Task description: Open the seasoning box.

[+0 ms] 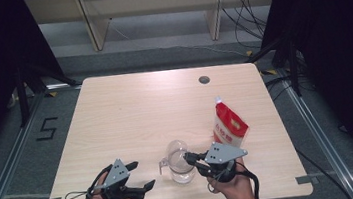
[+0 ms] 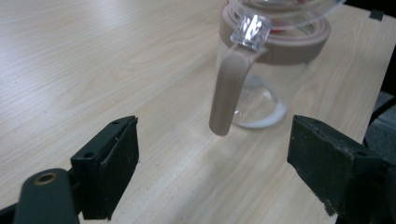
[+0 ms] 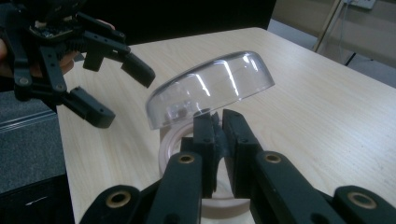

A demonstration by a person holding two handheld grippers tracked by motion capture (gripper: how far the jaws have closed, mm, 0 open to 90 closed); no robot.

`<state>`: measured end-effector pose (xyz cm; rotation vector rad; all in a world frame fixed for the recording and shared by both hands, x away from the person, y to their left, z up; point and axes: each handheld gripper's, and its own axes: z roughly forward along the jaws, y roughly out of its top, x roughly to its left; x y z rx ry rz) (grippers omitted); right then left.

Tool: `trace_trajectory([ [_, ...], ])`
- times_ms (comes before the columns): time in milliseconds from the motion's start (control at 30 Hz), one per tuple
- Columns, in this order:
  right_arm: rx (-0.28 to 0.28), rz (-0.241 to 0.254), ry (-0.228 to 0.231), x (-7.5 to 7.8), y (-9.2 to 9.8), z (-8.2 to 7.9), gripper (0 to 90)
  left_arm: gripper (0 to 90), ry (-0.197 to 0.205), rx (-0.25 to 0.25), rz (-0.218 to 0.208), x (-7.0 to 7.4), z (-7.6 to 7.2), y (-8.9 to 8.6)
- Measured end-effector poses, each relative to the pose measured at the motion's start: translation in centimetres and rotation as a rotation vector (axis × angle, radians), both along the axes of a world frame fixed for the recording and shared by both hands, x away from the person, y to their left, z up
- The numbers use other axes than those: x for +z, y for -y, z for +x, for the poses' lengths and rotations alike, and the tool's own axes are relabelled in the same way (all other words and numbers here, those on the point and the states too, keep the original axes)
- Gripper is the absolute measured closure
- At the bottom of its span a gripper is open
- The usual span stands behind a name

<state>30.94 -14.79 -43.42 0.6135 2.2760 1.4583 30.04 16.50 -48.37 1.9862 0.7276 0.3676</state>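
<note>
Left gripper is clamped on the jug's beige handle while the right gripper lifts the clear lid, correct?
Not quite: the left gripper stands open, its jaws apart and short of the jug's handle, as the left gripper view shows. The right gripper does hold the clear lid.

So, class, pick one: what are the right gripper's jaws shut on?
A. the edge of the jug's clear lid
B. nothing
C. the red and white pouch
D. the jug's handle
A: in the right gripper view the right gripper has its jaws pinched together on the edge of the clear lid, which is tilted up above the jug.
</note>
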Motion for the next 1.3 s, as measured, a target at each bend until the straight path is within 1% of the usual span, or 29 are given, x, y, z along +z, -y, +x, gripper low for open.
trace_trajectory([
  [33,-0.004,0.001,0.002,0.1,-0.1,0.0,84.6,16.2,-0.007,0.008,-0.008,-0.1,-0.1,0.0],
  [67,0.012,-0.002,0.010,0.2,-0.1,0.1,84.6,16.2,-0.027,0.020,-0.018,-0.2,-0.2,0.0],
  [167,0.013,-0.001,0.015,0.4,-0.4,0.1,84.2,16.2,-0.018,0.017,-0.005,-0.4,-0.3,-0.3],
  [200,0.023,-0.010,0.046,0.4,-0.4,0.2,84.2,16.2,-0.027,0.018,-0.007,-0.5,-0.3,-0.3],
  [233,0.019,-0.004,0.019,0.4,-0.6,0.1,84.2,16.2,-0.025,0.016,0.018,-0.5,-0.3,-0.5],
  [267,0.017,-0.004,0.020,0.5,-0.7,0.1,84.3,16.2,-0.034,0.027,-0.006,-0.6,-0.4,-0.5],
  [333,0.025,-0.001,0.017,0.5,-0.8,0.1,84.2,16.2,-0.035,0.028,-0.007,-0.6,-0.3,-0.6],
  [367,0.029,0.000,0.013,0.5,-0.9,0.1,84.1,16.3,-0.037,0.035,-0.017,-0.7,-0.3,-0.6],
  [400,0.024,0.005,0.014,0.5,-1.0,0.1,84.2,16.2,-0.032,0.033,-0.014,-0.6,-0.3,-0.7],
  [433,0.024,0.004,0.012,0.5,-1.0,0.1,84.1,16.2,-0.018,0.025,-0.005,-0.6,-0.2,-0.8],
  [467,0.023,0.003,0.015,0.6,-1.1,0.1,84.1,16.3,-0.015,0.031,0.018,-0.5,-0.3,-0.9],
  [500,0.023,0.003,0.017,0.6,-1.2,0.1,84.0,16.2,-0.027,0.033,-0.004,-0.5,-0.3,-0.8],
  [567,0.024,0.004,0.004,0.5,-1.3,0.1,84.0,16.3,-0.029,0.041,-0.011,-0.6,-0.3,-0.8],
  [600,0.019,0.015,-0.005,0.5,-1.5,0.0,84.0,16.3,-0.027,0.042,-0.022,-0.7,-0.3,-0.8],
  [633,0.033,0.009,0.025,0.5,-1.6,0.3,84.0,16.3,-0.032,0.044,-0.015,-0.6,-0.4,-0.8],
  [667,0.034,0.007,0.009,0.5,-1.7,0.2,83.9,16.3,-0.033,0.046,-0.014,-0.6,-0.4,-0.9],
  [700,0.045,0.001,0.007,0.5,-1.8,0.3,83.7,16.2,-0.037,0.047,-0.030,-0.7,-0.4,-0.8],
  [767,0.047,-0.004,0.023,0.5,-2.0,0.4,83.3,16.3,-0.040,0.042,-0.021,-0.7,-0.4,-0.9],
  [800,0.042,0.006,0.008,0.5,-2.1,0.3,83.2,16.3,-0.041,0.035,-0.015,-0.7,-0.4,-0.9],
  [933,0.058,0.004,0.012,0.5,-2.8,0.3,83.1,16.3,-0.043,0.030,-0.009,-0.8,-0.5,-0.8],
  [967,0.070,-0.002,0.009,0.5,-2.9,0.3,83.1,16.3,-0.038,0.029,0.002,-0.8,-0.5,-0.9],
  [1033,0.066,0.002,0.003,0.5,-3.2,0.2,82.6,16.3,-0.039,0.031,-0.001,-0.7,-0.5,-0.9],
  [1100,0.080,-0.004,0.001,0.4,-3.4,0.3,82.2,16.3,-0.040,0.034,-0.006,-0.7,-0.5,-0.9],
  [1133,0.076,-0.004,0.009,0.3,-3.6,0.3,82.2,16.3,-0.042,0.032,-0.007,-0.7,-0.5,-0.9],
  [1167,0.086,-0.011,-0.001,0.3,-3.6,0.3,82.2,16.3,-0.042,0.032,-0.008,-0.7,-0.5,-0.9],
  [1200,0.088,-0.011,-0.003,0.2,-3.7,0.3,82.2,16.3,-0.040,0.035,-0.007,-0.7,-0.5,-0.9],
  [1233,0.077,-0.002,-0.004,0.1,-3.8,0.3,82.2,16.3,-0.040,0.035,-0.005,-0.7,-0.5,-0.9],
  [1267,0.084,-0.005,0.001,0.1,-3.8,0.3,82.1,16.3,-0.038,0.032,-0.011,-0.7,-0.5,-0.9],
  [1300,0.089,-0.011,-0.014,0.1,-3.9,0.2,81.7,16.4,-0.038,0.029,-0.011,-0.7,-0.5,-0.9],
])
